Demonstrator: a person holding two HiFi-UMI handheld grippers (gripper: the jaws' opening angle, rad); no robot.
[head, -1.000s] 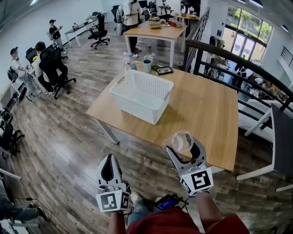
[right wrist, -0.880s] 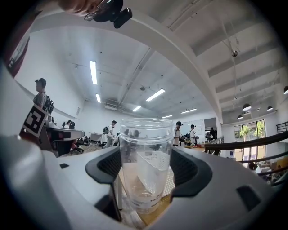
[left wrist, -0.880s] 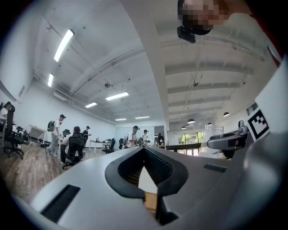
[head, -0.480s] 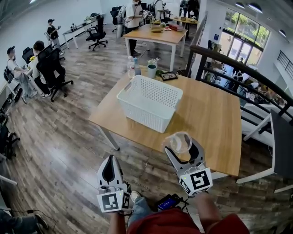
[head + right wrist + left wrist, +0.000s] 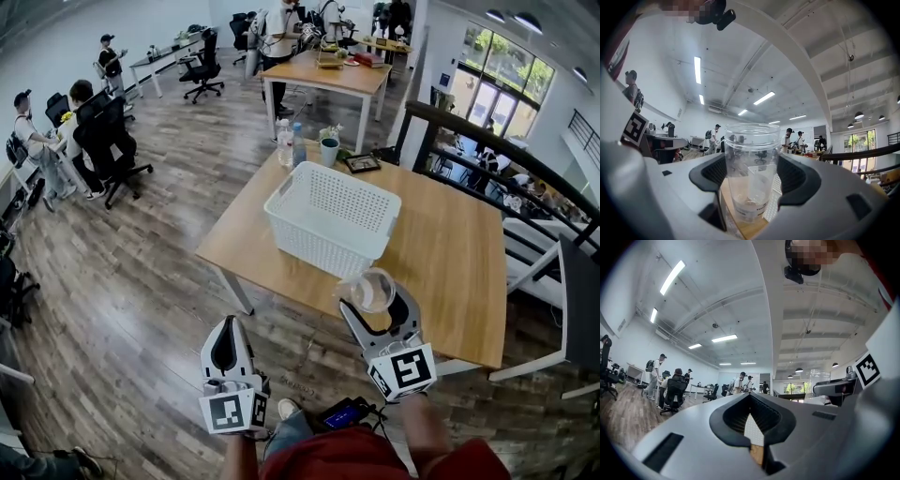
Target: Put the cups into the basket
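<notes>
A white lattice basket stands on the wooden table, its inside showing nothing. My right gripper holds a clear plastic cup upright over the table's near edge, short of the basket; the cup fills the gap between the jaws in the right gripper view. My left gripper hangs lower left over the floor, away from the table, its jaws closed together with nothing between them. A teal cup stands at the table's far edge.
A clear bottle, a second bottle and a dark tablet sit by the teal cup. A dark railing runs along the right. Another table, office chairs and several people are farther back and left.
The table and basket have shifted right and nearer in the head view. The right gripper keeps the cup, now closer to the basket. The left gripper is unchanged.
</notes>
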